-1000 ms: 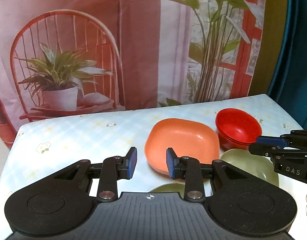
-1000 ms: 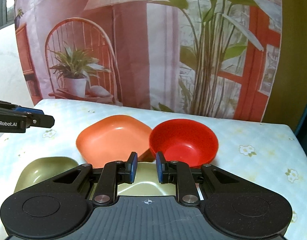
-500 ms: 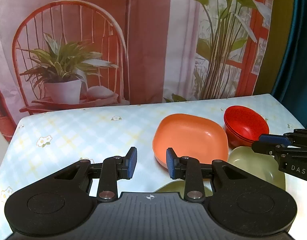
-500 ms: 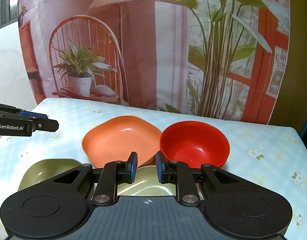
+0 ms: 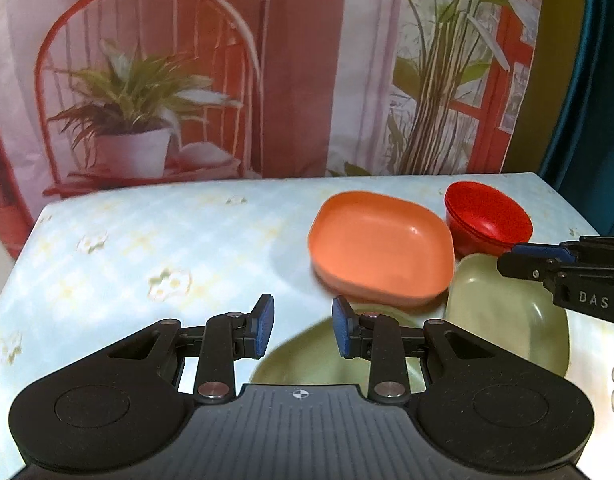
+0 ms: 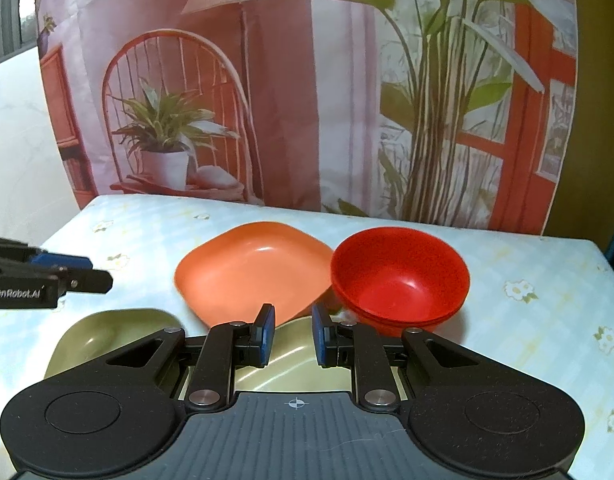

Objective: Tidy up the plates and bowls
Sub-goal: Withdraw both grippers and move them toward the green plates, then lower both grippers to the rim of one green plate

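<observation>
The orange plate is sitting near the middle of the table. To its left the table is lying bare, so a gripper could pass there. To its right the red bowls are crowding in just beside it. In front of the orange plate two green plates are taking up the room. The right gripper is hanging over the green plate on that side.

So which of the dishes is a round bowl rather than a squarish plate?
The red bowl, at the right end of the group beside the orange plate: deep and round, while the orange and two olive-green plates are shallow and squarish.
</observation>
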Action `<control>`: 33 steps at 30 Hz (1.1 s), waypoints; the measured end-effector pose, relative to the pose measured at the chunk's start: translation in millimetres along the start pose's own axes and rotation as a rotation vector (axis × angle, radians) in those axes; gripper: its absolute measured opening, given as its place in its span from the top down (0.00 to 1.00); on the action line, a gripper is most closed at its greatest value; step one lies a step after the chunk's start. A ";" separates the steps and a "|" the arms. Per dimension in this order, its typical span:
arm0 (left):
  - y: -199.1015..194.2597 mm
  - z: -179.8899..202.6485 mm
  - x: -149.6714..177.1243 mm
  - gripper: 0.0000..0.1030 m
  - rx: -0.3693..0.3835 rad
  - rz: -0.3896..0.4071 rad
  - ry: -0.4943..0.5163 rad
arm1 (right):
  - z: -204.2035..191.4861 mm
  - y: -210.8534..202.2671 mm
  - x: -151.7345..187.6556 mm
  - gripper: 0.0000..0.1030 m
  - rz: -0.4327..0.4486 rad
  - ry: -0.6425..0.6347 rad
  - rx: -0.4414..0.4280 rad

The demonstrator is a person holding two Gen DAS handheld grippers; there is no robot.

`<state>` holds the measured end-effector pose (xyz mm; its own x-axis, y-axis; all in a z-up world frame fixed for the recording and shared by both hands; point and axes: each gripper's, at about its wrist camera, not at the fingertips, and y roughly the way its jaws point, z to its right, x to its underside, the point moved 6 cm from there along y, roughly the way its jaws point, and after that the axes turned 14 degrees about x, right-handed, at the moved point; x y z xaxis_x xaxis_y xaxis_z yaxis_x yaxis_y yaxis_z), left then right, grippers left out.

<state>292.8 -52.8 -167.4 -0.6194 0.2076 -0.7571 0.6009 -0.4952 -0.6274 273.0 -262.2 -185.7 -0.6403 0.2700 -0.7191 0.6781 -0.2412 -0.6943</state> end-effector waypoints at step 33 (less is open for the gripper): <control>-52.0 -6.3 84.1 0.67 -0.078 -0.037 -0.244 | -52.2 -46.2 57.2 0.82 0.037 -0.034 -0.044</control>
<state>212.5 -4.3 -199.6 -0.7397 0.0100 -0.6729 0.6069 -0.4221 -0.6734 223.8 -187.0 -193.3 -0.6262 0.2298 -0.7451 0.7159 -0.2091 -0.6662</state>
